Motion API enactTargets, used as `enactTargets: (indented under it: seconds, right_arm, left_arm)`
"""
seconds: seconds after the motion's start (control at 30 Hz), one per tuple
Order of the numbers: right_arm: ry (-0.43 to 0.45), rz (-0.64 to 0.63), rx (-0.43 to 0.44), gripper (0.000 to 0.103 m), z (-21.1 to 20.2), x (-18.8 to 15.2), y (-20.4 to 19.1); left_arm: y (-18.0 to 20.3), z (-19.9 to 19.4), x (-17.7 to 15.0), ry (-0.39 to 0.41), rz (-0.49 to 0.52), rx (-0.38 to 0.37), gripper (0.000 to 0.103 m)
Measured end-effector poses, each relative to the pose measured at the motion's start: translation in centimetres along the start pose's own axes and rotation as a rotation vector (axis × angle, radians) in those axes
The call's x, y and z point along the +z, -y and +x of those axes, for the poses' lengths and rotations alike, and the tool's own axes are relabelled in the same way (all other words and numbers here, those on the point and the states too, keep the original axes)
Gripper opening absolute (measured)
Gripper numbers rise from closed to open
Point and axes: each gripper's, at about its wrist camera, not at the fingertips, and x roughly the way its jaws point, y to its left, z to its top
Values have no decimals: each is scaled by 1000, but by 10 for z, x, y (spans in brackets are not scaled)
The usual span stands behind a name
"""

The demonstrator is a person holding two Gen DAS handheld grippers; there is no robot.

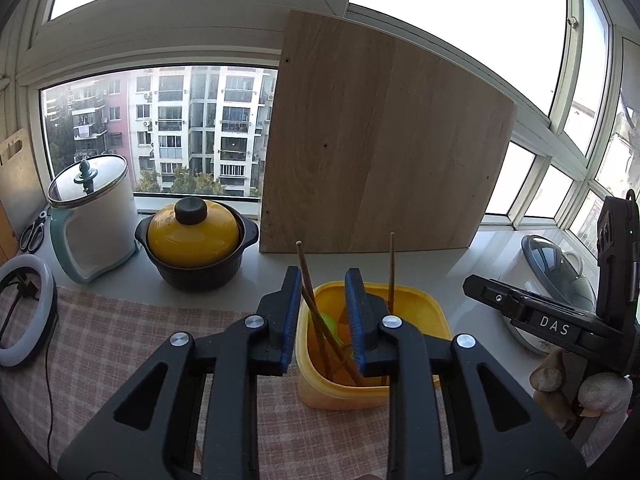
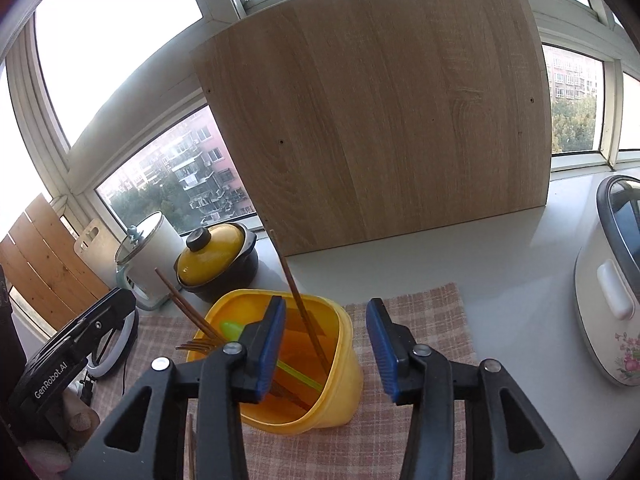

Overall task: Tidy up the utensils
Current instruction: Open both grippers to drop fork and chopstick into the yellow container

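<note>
A yellow plastic container (image 1: 420, 300) (image 2: 344, 380) stands on a checked cloth. Inside it lean a pair of wooden chopsticks (image 1: 306, 280) (image 2: 180, 300), a single chopstick (image 1: 391, 264) (image 2: 288, 276), a green spoon (image 1: 330, 324) (image 2: 232, 330) and a fork (image 2: 196, 346). My left gripper (image 1: 323, 276) hovers over the container's left half. It is open, and the chopstick pair passes between its blue pads untouched. My right gripper (image 2: 326, 302) is over the container's right side, open wider. The single chopstick stands free in its gap.
A large wooden board (image 1: 380, 140) leans against the window behind the container. A black pot with a yellow lid (image 1: 194, 236), a white jar with a glass lid (image 1: 94, 208), scissors (image 1: 34, 228) and a ring light (image 1: 24, 308) sit at the left. A rice cooker (image 2: 612, 288) is at the right.
</note>
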Motion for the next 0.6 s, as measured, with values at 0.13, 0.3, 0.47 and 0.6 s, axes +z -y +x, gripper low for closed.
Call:
enactTargets:
  seconds: [0.13, 0.3, 0.47, 0.6]
  right_arm:
    - [10, 3, -13, 53, -7, -4, -1]
    - [26, 17, -31, 64, -16, -11, -2]
    - [41, 17, -49, 77, -25, -18, -5]
    - [57, 2, -72, 87, -34, -25, -11]
  left_arm:
    - [0, -7, -2, 8, 12, 1, 23]
    - [-5, -16, -4, 10, 15, 2, 24]
    - [-15, -26, -8, 3, 20, -2, 24]
    - [-29, -35, -15, 6, 23, 8, 24]
